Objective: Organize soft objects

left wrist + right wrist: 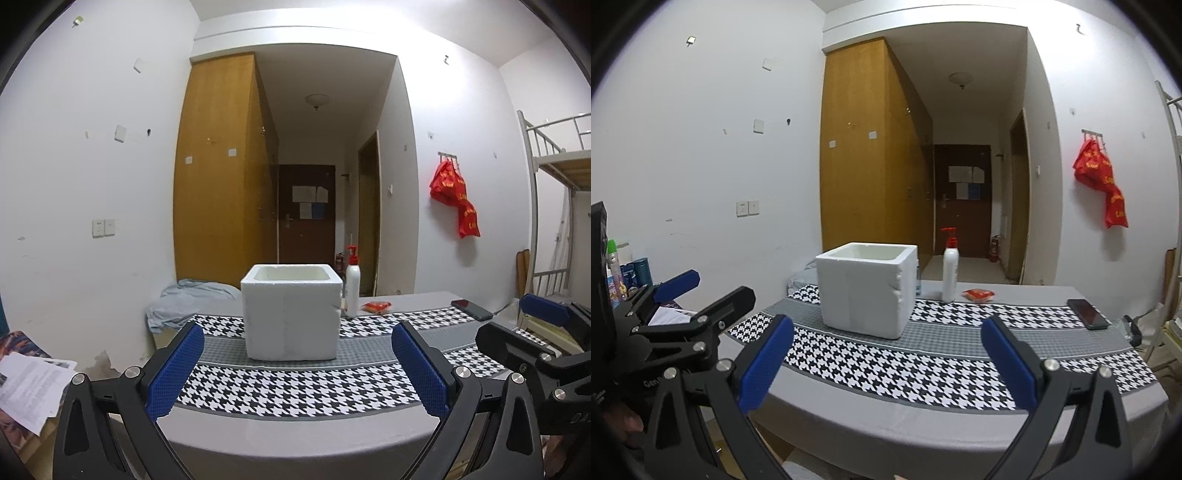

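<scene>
Left gripper (297, 365): released, blue pads spread wide, holding nothing, held low at the near edge of the desk (295, 432); also seen at the left edge of the right wrist view (701, 291).
Right gripper (886, 363): released as well, pads wide apart and empty, beside the left one; visible at the right edge of the left wrist view (517, 321).
Foam box (291, 312): white, upright, open top facing up, standing on the houndstooth cloth (295, 391) straight ahead of the left gripper; inside hidden from both views.
Red packet (978, 294): small, lying flat on the far part of the desk, long axis running roughly left to right, possibly a soft pouch; too small to tell more.
Pump bottle (950, 271): white with red pump, upright, between box and packet.
Phone (1087, 314): dark, flat, near the desk's right edge, well apart from the box.
</scene>
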Motion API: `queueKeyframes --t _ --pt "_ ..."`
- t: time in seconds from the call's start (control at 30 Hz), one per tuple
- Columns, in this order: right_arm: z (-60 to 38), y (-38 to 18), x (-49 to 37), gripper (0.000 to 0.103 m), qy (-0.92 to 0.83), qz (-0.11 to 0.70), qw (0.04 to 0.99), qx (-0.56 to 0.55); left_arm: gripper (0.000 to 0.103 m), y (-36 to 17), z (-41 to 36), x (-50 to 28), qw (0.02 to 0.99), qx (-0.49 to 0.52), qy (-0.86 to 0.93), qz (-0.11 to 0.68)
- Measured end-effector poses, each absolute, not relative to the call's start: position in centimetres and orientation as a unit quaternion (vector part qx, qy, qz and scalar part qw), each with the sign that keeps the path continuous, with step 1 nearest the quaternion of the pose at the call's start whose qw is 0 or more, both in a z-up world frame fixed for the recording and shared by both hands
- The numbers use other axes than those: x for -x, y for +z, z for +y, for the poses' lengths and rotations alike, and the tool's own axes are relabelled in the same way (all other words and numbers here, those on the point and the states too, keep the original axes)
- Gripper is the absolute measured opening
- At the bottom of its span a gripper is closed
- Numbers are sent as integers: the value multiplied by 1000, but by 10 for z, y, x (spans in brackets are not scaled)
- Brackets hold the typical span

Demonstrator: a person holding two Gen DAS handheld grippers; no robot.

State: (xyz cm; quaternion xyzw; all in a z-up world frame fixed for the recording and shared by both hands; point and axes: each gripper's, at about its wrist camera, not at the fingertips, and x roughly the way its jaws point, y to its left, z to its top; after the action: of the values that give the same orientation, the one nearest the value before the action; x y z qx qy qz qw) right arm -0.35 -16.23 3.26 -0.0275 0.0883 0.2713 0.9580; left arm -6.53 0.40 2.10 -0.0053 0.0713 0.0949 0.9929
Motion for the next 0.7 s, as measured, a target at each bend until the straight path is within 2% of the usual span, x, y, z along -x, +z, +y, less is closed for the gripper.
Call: queueKeyframes --t 0.7 --pt "-178 1 3 103 240 94 966 27 102 -11 -5 62 994 17 60 85"
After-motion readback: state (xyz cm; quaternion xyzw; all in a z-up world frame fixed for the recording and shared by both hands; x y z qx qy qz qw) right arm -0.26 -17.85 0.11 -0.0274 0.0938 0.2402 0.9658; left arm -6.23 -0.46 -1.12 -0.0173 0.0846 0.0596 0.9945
